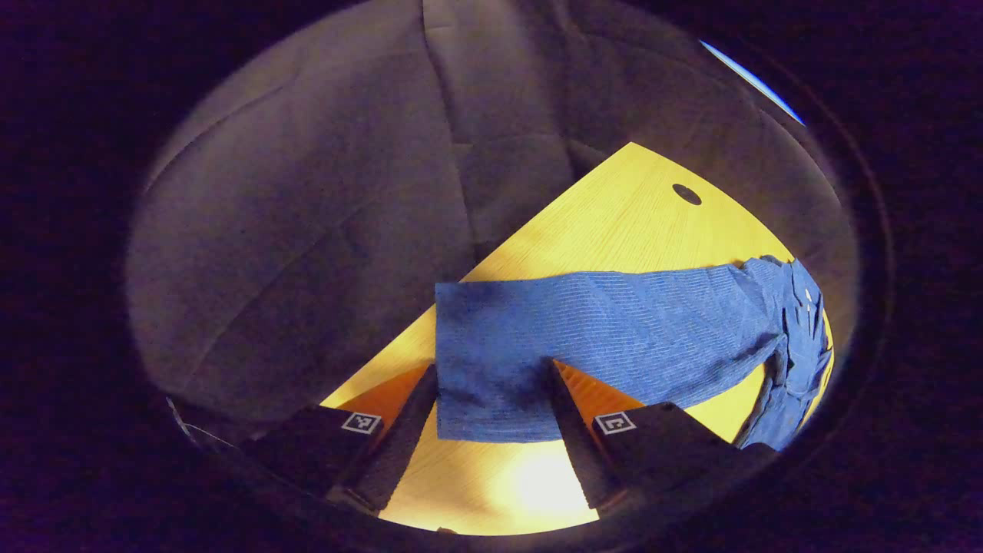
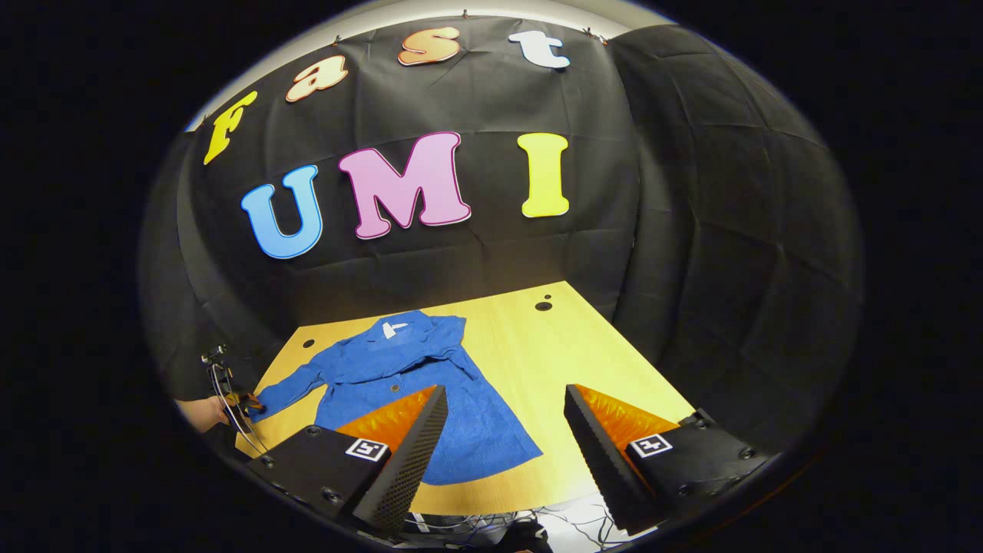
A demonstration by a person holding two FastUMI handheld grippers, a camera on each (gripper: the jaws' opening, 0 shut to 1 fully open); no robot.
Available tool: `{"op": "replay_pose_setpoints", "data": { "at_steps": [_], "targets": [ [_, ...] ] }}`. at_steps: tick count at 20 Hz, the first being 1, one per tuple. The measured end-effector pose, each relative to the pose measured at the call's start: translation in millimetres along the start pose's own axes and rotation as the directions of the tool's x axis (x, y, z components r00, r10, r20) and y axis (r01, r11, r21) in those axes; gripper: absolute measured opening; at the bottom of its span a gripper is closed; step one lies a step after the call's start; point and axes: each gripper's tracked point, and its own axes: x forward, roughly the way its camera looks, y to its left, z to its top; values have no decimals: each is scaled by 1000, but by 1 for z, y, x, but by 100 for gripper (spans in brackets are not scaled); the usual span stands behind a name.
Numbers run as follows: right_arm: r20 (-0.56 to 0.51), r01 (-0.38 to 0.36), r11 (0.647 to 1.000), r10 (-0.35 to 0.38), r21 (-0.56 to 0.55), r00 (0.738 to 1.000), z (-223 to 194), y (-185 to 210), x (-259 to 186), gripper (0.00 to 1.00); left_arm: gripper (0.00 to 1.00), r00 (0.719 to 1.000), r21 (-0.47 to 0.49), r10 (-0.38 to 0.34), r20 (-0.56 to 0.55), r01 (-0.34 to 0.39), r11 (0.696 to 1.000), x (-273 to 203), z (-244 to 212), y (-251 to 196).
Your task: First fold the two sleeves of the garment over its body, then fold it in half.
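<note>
Looking along the left gripper (image 1: 491, 399) in the left gripper view, its two black fingers stand spread, one on each side of the cuff of a blue sleeve (image 1: 614, 330). The sleeve lies flat on a yellow wooden table (image 1: 614, 215). Whether the fingers touch the cloth cannot be told. The sleeve runs away from the cuff to the bunched body of the garment (image 1: 799, 346).

In the right gripper view, the right gripper (image 2: 503, 438) hangs released above the table's near edge, holding nothing. The blue garment lies spread on the table just beyond its fingers, collar farthest away. A hand (image 2: 206, 412) is beside the far sleeve's end.
</note>
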Motion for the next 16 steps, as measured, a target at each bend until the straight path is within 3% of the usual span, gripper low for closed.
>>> {"op": "replay_pose_setpoints", "data": {
  "at_steps": [1, 3, 4, 6, 8, 13, 16],
  "targets": [
    [-11, 5, 1000, -5, -19, 1000, -4, -3, 3, 98, 84, 1000, 23, -10, -7, 11, 1000, -4, 0, 1],
    [-32, -3, 1000, 2, -30, 999, -8, -2, 7, 98, 77, 999, 78, -36, -13, 36, 996, -1, 5, -1],
    [-40, -11, 1000, 10, -26, 999, -10, -2, 10, 98, 67, 998, 97, -55, -13, 56, 994, 3, 5, -5],
    [-67, -25, 999, 24, -21, 997, -18, -4, 21, 98, 29, 993, 139, -116, -8, 116, 983, 2, 5, -13],
    [-104, -31, 999, 29, -19, 994, -26, -8, 35, 98, 5, 991, 147, -132, -23, 133, 980, 0, 2, -20],
    [-111, -16, 1000, 14, -16, 994, -14, -59, 46, 98, 0, 994, 106, -112, 10, 110, 988, -8, 3, -33],
    [-107, -26, 1000, 26, 1, 994, -8, -72, 68, 98, 0, 966, 137, -231, 118, 214, 967, -45, 24, -90]
  ]
}}
